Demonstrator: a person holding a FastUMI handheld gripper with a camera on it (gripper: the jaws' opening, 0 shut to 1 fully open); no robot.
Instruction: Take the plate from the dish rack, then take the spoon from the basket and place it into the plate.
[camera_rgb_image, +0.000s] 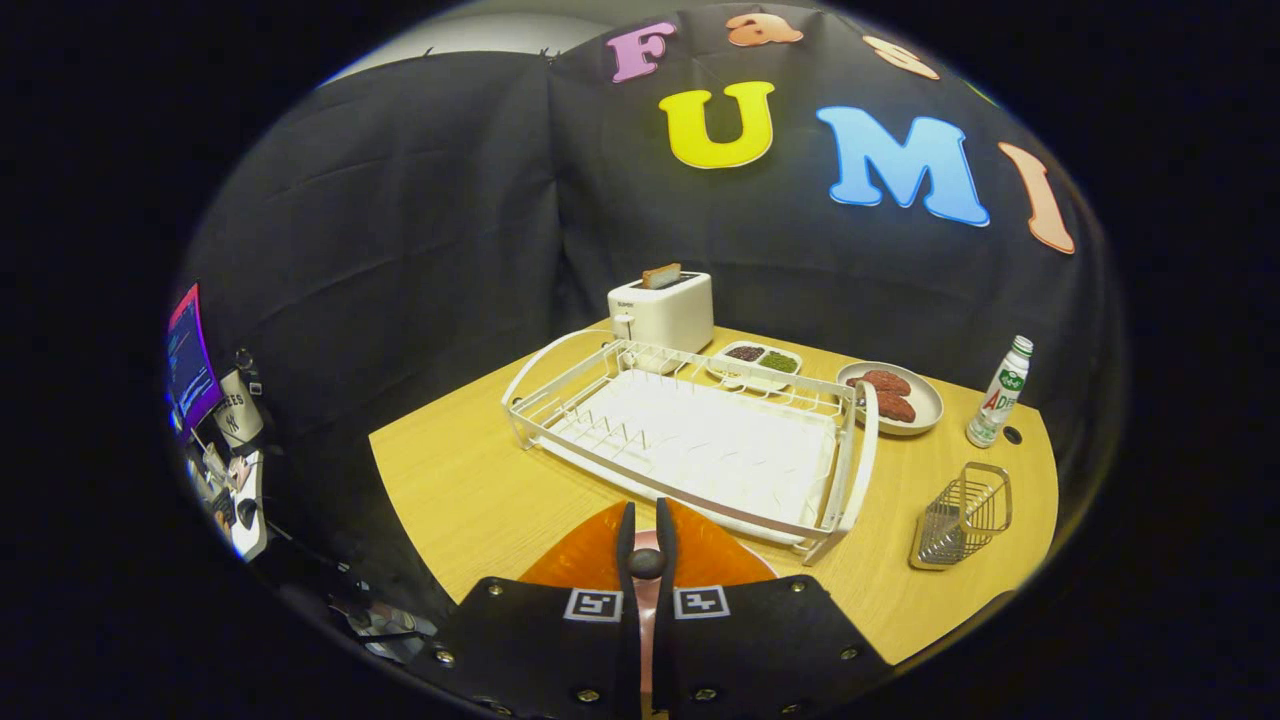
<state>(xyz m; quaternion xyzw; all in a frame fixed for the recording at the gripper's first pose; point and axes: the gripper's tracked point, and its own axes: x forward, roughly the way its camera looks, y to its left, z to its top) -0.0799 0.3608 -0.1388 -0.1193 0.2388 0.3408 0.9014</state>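
Two fingers of the gripper (646, 535) stand nearly closed, with a small dark rounded object, probably the spoon (646, 562), pinched between them; its shape is too hidden to confirm. Directly beneath and just ahead of the fingers lies the orange plate (715, 555), on the wooden table (450, 480), touching or almost touching the near rail of the white dish rack (700, 440) at 12 o'clock. The rack holds no dishes. The wire basket (962, 515) stands at 2 o'clock from the fingers, well apart from the plate, and looks empty. Judged from this layout, the plate is already out of the rack and the spoon is poised over it for release. The spoon is likely light, stiff and smooth, so a narrow grip on the handle may let it pivot; a low release over the plate's centre is advisable. The plate appears rigid and may slide if struck.
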